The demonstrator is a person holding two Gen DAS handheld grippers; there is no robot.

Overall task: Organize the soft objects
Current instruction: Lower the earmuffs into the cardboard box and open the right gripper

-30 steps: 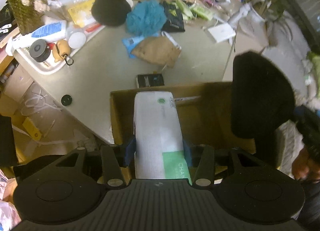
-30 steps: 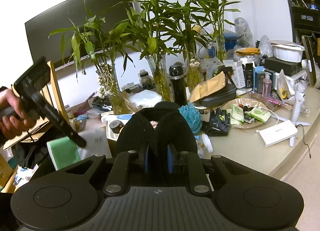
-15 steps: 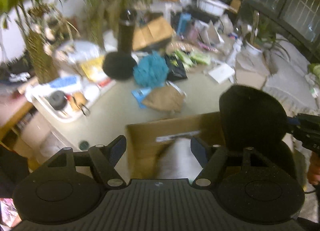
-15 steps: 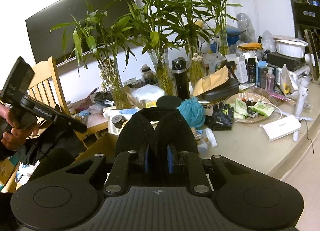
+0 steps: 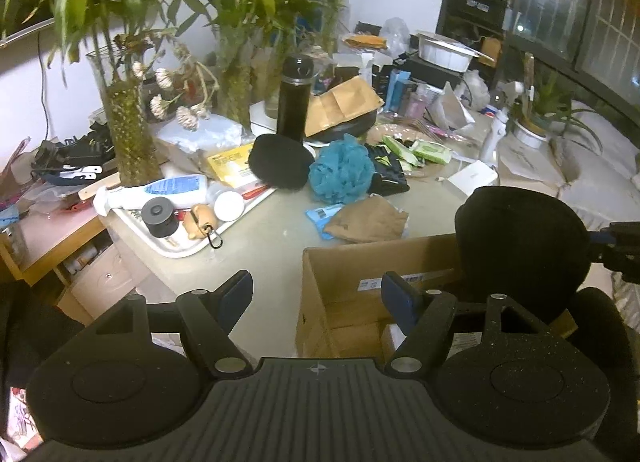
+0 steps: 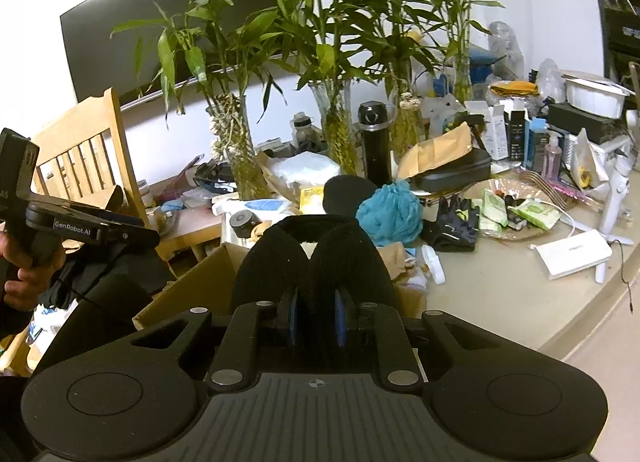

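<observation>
My left gripper stands open above the near-left corner of a cardboard box, with nothing between its blue pads. My right gripper is shut on a black soft cushion, folded between the pads and held over the same box. From the left wrist view that cushion hangs above the box's right side. On the table beyond lie a blue bath pouf, a round black pad, black gloves and a brown crumpled bag.
A white tray with bottles sits at the table's left. Vases of bamboo, a black flask and dense clutter fill the back. A wooden chair stands left. A hand holds the left gripper.
My left gripper has opened and let go of the white-and-green pack, which dropped into the box. It then tilted up toward the table. The right gripper keeps its hold, unmoved.
</observation>
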